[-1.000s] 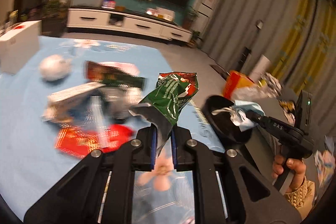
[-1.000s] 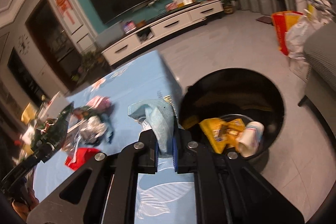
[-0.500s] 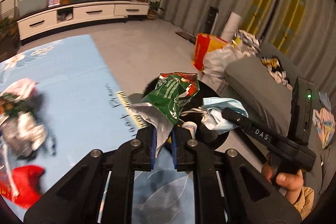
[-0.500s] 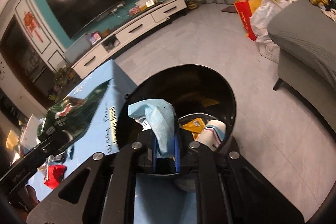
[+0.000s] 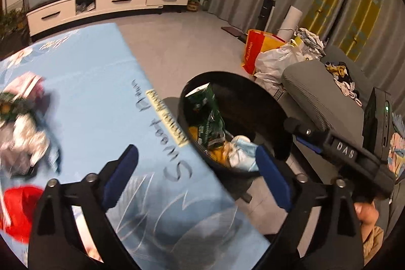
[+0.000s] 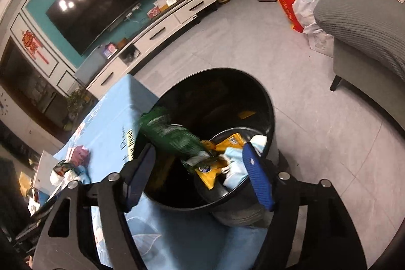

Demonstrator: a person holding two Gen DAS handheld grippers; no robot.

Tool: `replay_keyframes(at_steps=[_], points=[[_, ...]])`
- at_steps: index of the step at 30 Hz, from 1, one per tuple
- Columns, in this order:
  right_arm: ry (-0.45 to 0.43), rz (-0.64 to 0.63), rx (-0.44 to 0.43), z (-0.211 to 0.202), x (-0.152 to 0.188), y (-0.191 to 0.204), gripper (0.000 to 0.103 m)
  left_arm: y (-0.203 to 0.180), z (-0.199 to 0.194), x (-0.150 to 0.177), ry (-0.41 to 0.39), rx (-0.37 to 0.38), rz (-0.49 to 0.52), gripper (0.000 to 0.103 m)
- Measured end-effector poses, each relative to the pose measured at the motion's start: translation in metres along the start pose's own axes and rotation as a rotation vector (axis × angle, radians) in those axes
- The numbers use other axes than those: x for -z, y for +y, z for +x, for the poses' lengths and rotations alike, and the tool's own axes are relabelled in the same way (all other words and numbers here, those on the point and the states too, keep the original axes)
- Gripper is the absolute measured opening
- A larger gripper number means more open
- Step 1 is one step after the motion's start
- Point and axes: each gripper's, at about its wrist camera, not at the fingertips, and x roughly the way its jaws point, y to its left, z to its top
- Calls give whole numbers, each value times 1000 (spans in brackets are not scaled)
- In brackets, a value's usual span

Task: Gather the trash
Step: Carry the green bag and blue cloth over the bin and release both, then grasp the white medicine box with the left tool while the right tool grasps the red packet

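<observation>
1. Two grippers hang over the black bin (image 6: 263, 103), which stands on the floor against the edge of the blue tablecloth (image 5: 96, 98). Release is the step in hand.
2. Left gripper (image 5: 197, 176): jaws have just been opening and stand spread wide, with nothing between the pads. The green snack bag (image 5: 211, 118) is blurred inside the bin's mouth, apparently mid-fall.
3. Right gripper (image 6: 200, 173): jaws likewise have just been opening and are spread, clear of the pale blue face mask (image 6: 234, 168), which lies on the yellow wrappers (image 6: 212, 173) in the bin's inner bucket.
4. Good practice, as judged here: keep both sets of jaws apart until each piece has dropped below the rim, so no strap or foil edge snags on a pad.
5. Lift away upward rather than sideways; the bin is light-looking and a nudge to its rim could tip it.
6. Remaining litter (image 5: 27, 143), including crumpled foil and a red wrapper (image 5: 17, 209), lies on the cloth's far side, well apart from the bin.
</observation>
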Motion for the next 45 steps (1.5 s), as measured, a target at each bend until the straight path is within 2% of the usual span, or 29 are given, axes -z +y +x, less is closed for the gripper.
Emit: replay_keyframes(at_steps=[5,9,14,17,21,22,23,24,27,29,32,36,38,40,42,45], points=[[26,-49,-28,-5,8,23,81,21,-35,27,-4,-14,-58,100],[58,-100,-73,-9,19,50,86,42,-65,47,-18,-62,-117,100],[118,-201,-129,-10,38,87,90,86,-104,75,-35,-111,-245,100],[160,-282,-192,-11,54,111,90,112,-130,93,-73,-164,-344,100],[193,-372,-279,-13,74,144,90,148,-165,118,-139,-271,-447,100],[203,-393,-298,-13,79,152,91,154,-171,122,-156,-271,-461,100],[219,-419,-329,-11,85,162,97,160,-178,127,-179,-264,-473,100],[228,-427,-354,-10,90,168,100,165,-183,132,-192,-260,-472,100],[317,-432,-424,1,108,187,100,169,-194,141,-220,-314,-409,100],[367,-467,-421,9,119,199,100,176,-197,148,-186,-281,-402,100],[405,-561,-339,20,137,220,100,190,-199,156,-166,-224,-482,100],[438,-550,-325,33,145,232,100,199,-199,161,-167,-284,-488,100],[429,-562,-308,39,148,236,100,204,-199,161,-175,-287,-474,100],[428,-562,-310,45,149,240,94,210,-200,160,-190,-268,-476,100],[429,-560,-316,51,148,246,86,216,-199,157,-188,-283,-473,100],[440,-571,-330,63,150,257,79,223,-194,150,-183,-285,-449,100]])
